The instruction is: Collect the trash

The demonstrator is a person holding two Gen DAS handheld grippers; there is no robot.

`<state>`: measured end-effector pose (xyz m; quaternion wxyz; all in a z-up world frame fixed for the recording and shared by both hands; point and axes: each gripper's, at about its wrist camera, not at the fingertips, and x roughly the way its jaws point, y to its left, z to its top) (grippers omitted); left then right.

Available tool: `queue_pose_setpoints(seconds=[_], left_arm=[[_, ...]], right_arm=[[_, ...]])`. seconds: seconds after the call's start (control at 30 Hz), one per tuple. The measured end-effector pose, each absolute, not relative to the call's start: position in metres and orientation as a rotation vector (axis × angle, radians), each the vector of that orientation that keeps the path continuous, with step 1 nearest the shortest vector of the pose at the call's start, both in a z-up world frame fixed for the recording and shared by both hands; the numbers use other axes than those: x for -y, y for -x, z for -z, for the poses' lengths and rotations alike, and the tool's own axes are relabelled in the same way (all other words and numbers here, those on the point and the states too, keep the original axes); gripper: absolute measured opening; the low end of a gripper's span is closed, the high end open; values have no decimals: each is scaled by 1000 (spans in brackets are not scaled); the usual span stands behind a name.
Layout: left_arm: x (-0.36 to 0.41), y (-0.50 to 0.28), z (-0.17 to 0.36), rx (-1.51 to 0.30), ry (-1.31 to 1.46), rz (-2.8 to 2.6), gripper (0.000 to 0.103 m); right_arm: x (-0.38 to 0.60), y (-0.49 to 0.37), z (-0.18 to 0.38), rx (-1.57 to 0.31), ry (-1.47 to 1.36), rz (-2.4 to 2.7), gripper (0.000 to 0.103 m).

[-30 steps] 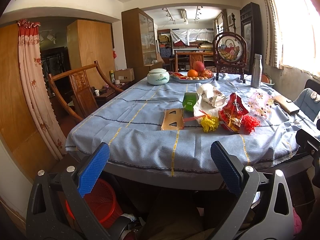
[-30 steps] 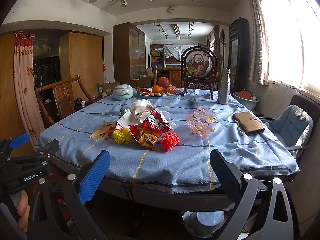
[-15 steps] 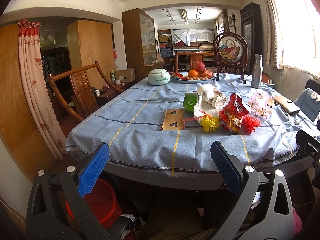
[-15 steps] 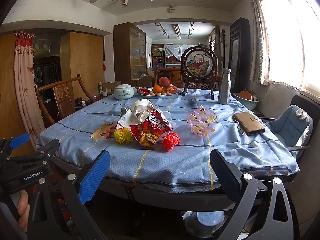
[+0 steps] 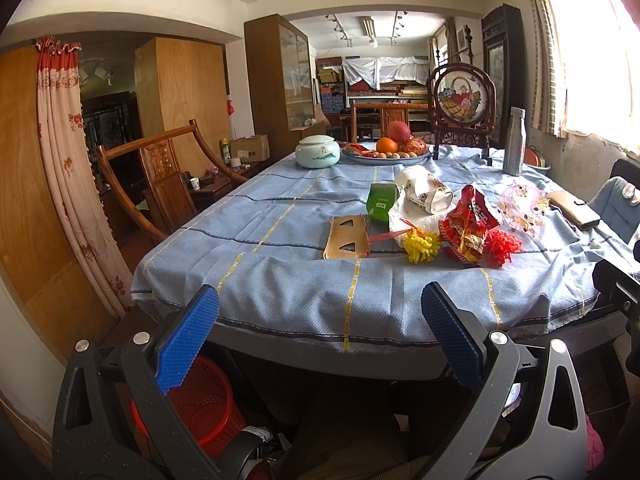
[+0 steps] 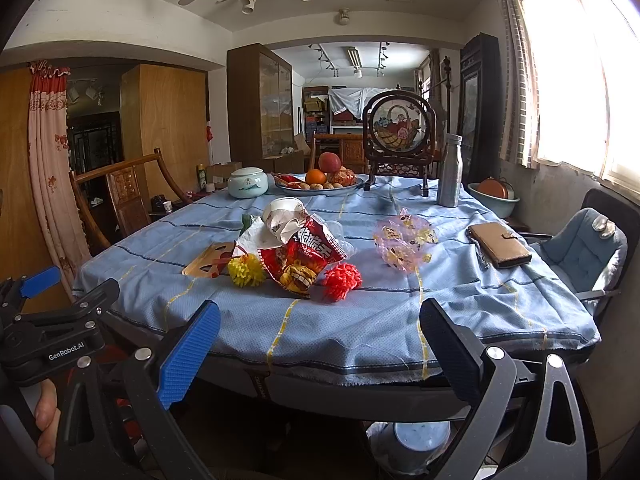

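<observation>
Hovering short of table edge: left gripper (image 5: 320, 334) and right gripper (image 6: 320, 350), both wide open, empty | red basket (image 5: 198, 408) under table | trash midway on cloth (image 6: 360, 320): snack bag (image 6: 304, 254), paper cup (image 6: 282, 216), pompoms | fruit plate (image 6: 320, 189) far.

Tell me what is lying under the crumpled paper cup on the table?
The crumpled paper cup rests on white paper and the red snack bag. A green carton lies beside it. Anything deeper is covered.
</observation>
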<state>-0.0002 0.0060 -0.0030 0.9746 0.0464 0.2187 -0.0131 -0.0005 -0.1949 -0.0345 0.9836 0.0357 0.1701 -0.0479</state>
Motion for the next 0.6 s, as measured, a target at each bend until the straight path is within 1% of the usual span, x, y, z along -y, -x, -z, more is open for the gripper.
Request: queue_pose_setpoints(seconds=[0.23,0.33,0.47,0.6], left_arm=[[-14,-5,8,-456,-87,14,97],[-21,-16,10,-488,-73,-20,97],[-37,-36,18,-583,-58,-58,97],[-48,-61,34,-625,31,-7,97]], right_arm=[[198,-2,37,-360,-91,85,98],[208,-4,38,-363,-109,98,98],[227,-9,43,-376,-158,106,98],[244,-24,53,-399,-197,101,98]])
